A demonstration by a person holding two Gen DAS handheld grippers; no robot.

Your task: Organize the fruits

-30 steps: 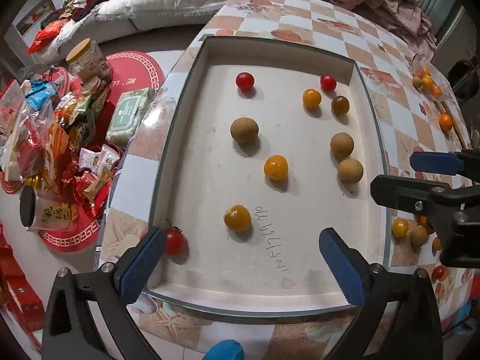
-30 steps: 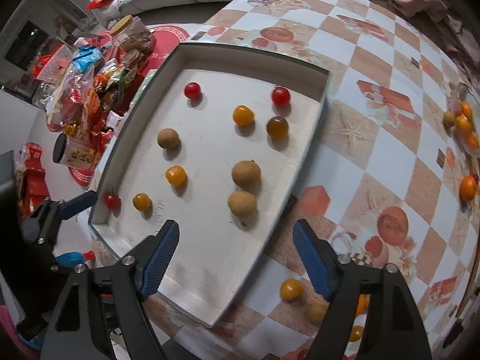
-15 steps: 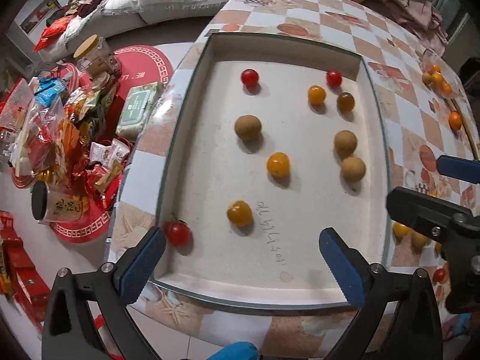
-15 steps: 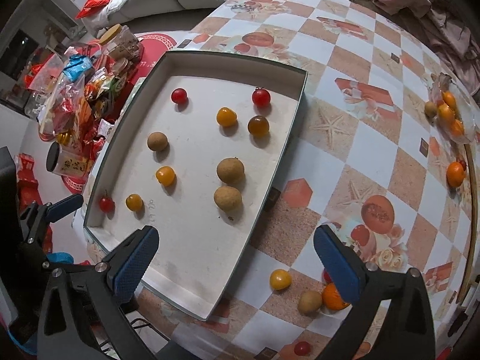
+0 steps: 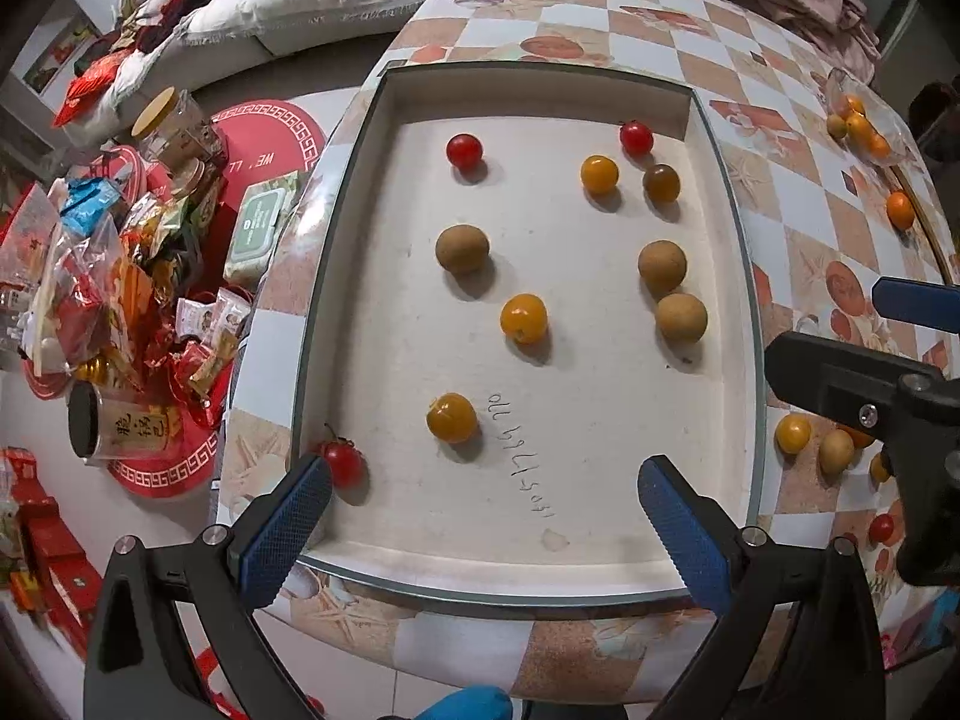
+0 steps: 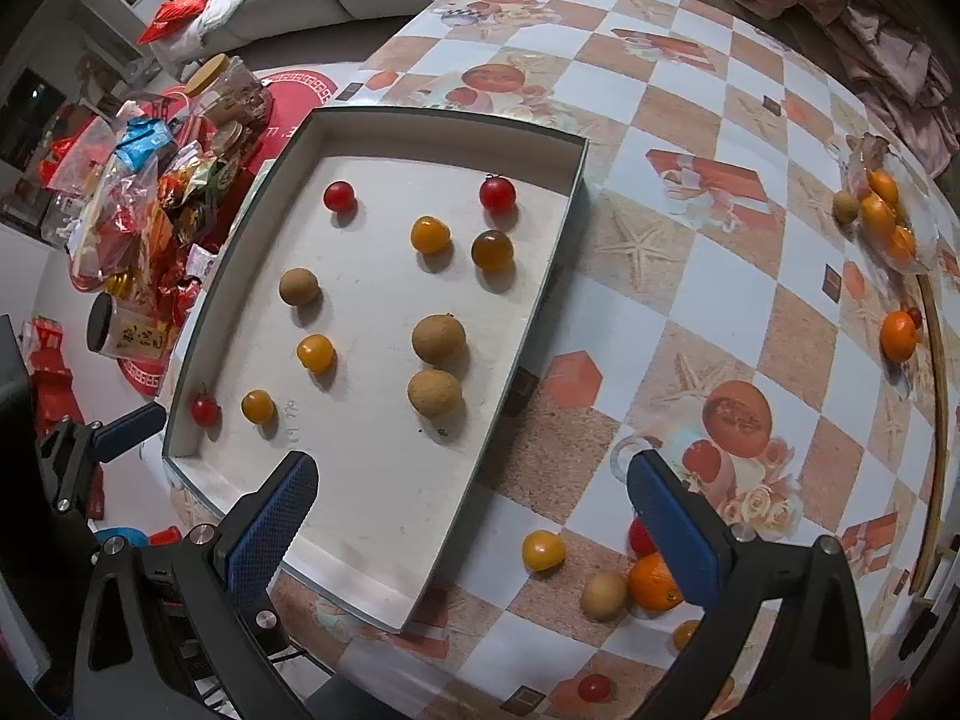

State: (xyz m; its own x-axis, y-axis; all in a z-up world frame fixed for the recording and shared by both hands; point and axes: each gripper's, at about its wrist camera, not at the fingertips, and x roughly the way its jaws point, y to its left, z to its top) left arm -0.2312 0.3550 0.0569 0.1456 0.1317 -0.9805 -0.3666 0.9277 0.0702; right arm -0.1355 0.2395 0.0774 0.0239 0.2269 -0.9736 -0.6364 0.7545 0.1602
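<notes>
Left gripper (image 5: 480,501) spread wide, nothing between its blue pads (image 5: 287,525), aimed down over the near end of the tray (image 5: 336,276). Right gripper (image 6: 471,519) likewise spread to its widest, empty, hanging above the tray's near right corner and the checkered tablecloth (image 6: 708,276).

Off the table's left edge: snack packets (image 5: 120,300), a jar (image 5: 168,126) and a wipes pack (image 5: 258,228) on the floor.

Inside the tray, from the left: red tomato (image 5: 343,461) tucked against the left wall, close by the left pad; yellow tomato (image 5: 451,417) near it; another red tomato (image 5: 464,150) toward the far end; brown longan (image 5: 462,249); second yellow tomato (image 5: 524,318) mid-tray; third yellow tomato (image 5: 599,174); red tomato (image 5: 636,138) by the far wall; dark brownish tomato (image 5: 661,183); two longans (image 5: 672,291) just beside each other near the right wall.

Outside the tray on the cloth, by the right gripper: loose yellow tomato (image 6: 543,549), small longan (image 6: 603,595), orange (image 6: 651,582) partly behind the right pad, small red tomato (image 6: 594,687). Far right: bag of fruit (image 6: 882,210) and a lone orange (image 6: 898,335). Pink clothes (image 6: 840,6) heaped at the table's far edge.
</notes>
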